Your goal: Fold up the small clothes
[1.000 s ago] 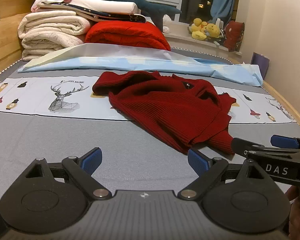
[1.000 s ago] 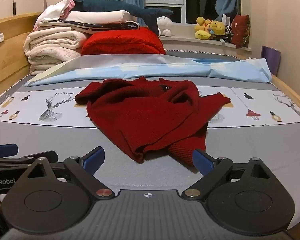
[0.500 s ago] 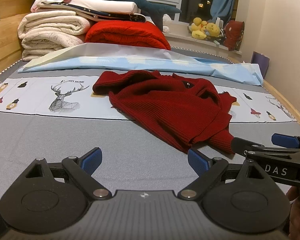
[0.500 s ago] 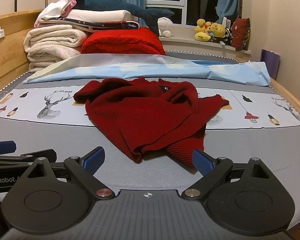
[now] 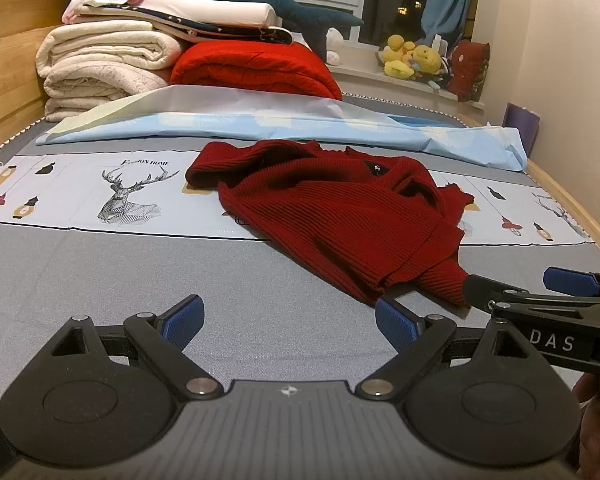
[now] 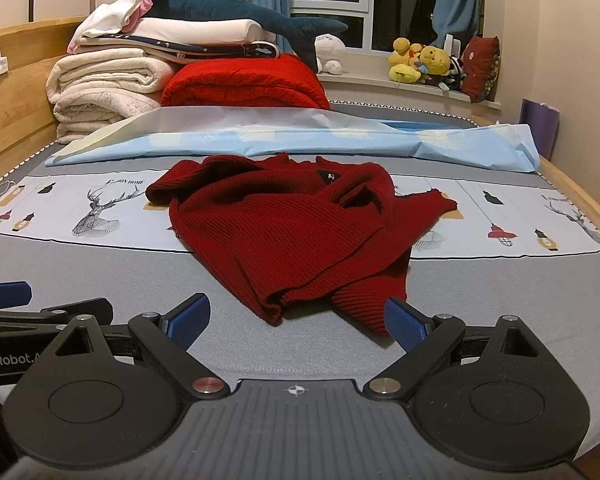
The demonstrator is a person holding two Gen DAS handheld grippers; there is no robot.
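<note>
Both the left gripper (image 5: 287,322) and right gripper (image 6: 298,318) have jaws wide open and empty, red sweater (image 6: 292,232) crumpled mid-bed just ahead, so I'd pinch the hem corners and spread it flat first.

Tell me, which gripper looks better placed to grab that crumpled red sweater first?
Probably the right gripper: its open jaws frame the red sweater, near hem just ahead. The left gripper, also open, faces bare grey sheet.
</note>
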